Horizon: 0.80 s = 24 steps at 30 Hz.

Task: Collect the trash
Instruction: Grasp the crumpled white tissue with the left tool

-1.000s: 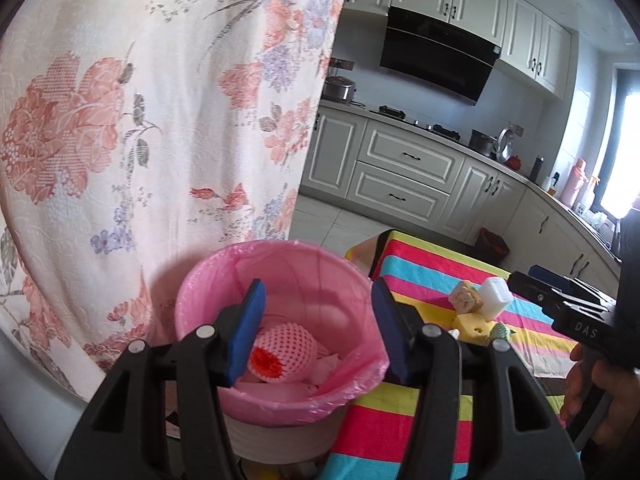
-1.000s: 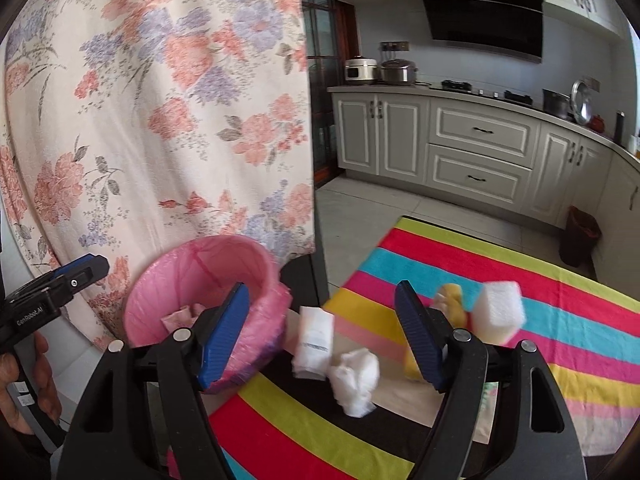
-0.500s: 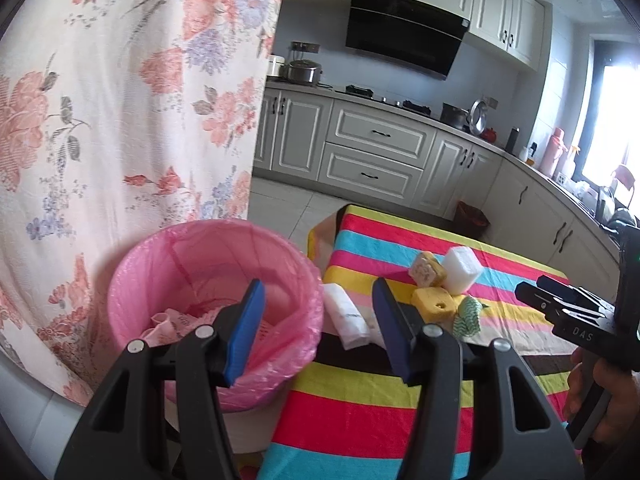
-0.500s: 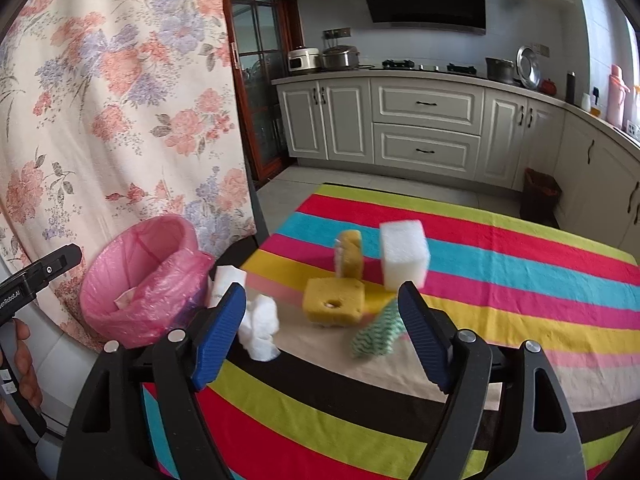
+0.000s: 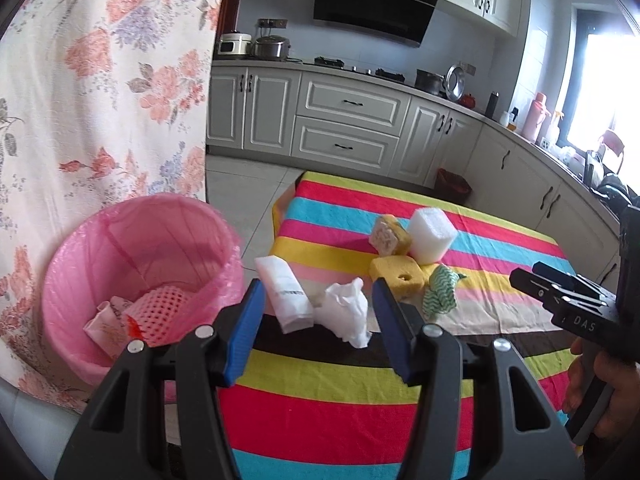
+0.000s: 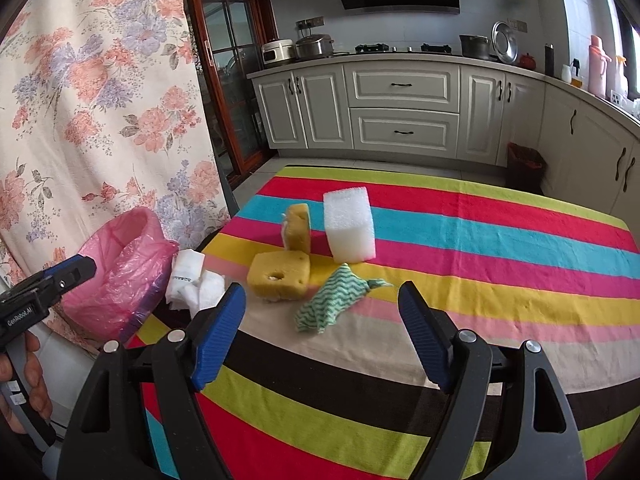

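Observation:
A pink-lined bin [image 5: 136, 256] stands left of the striped table [image 5: 360, 400] and holds a red foam net and paper; it also shows in the right wrist view [image 6: 120, 276]. On the table lie a white tissue pack [image 5: 284, 292], a crumpled tissue [image 5: 348, 312], two yellow sponges [image 6: 280, 276] [image 6: 298, 226], a white foam block [image 6: 350, 224] and a green zigzag cloth [image 6: 330, 304]. My left gripper [image 5: 318, 328] is open and empty, in line with the crumpled tissue. My right gripper [image 6: 322, 336] is open and empty, near the cloth.
A floral curtain [image 5: 100, 80] hangs behind the bin. Kitchen cabinets [image 6: 400, 108] and a small dark bin [image 6: 524, 168] stand beyond the table. The right gripper shows at the right edge of the left wrist view [image 5: 568, 296].
My left gripper has swung from over the bin to the right, toward the tissues on the table. My right gripper has also moved right, from the tissues toward the sponges and cloth.

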Available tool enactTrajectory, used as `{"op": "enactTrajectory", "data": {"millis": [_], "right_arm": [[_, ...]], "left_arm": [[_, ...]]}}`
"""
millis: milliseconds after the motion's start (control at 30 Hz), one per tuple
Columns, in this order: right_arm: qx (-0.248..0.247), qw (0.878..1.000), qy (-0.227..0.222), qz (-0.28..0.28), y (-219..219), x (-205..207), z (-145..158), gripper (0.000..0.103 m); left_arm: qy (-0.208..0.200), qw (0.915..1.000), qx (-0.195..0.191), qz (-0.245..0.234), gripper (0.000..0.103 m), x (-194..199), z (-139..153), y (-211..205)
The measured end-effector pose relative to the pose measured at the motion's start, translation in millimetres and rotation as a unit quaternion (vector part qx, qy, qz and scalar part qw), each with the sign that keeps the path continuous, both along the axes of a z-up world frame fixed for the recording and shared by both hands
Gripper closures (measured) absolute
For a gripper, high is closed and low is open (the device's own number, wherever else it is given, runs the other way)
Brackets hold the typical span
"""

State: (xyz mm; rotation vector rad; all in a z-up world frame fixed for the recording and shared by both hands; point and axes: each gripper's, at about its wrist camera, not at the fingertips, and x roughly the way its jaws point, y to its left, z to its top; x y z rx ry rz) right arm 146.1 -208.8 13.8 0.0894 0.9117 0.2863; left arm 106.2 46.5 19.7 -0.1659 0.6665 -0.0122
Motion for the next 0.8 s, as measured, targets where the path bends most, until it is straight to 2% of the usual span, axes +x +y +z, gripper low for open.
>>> {"op": "enactTrajectory", "data": {"millis": [433, 800], "right_arm": [[0.009, 1.000, 0.028, -0.003, -14, 18, -34, 0.026], [0.009, 0.998, 0.058, 0.007, -5, 40, -67, 0.026]], "left_arm": [[0.060, 0.9977, 0.016, -0.027, 0.050, 53, -56, -39], [0.116, 0.9927, 0.019, -0.028, 0.064, 88, -99, -48]]}}
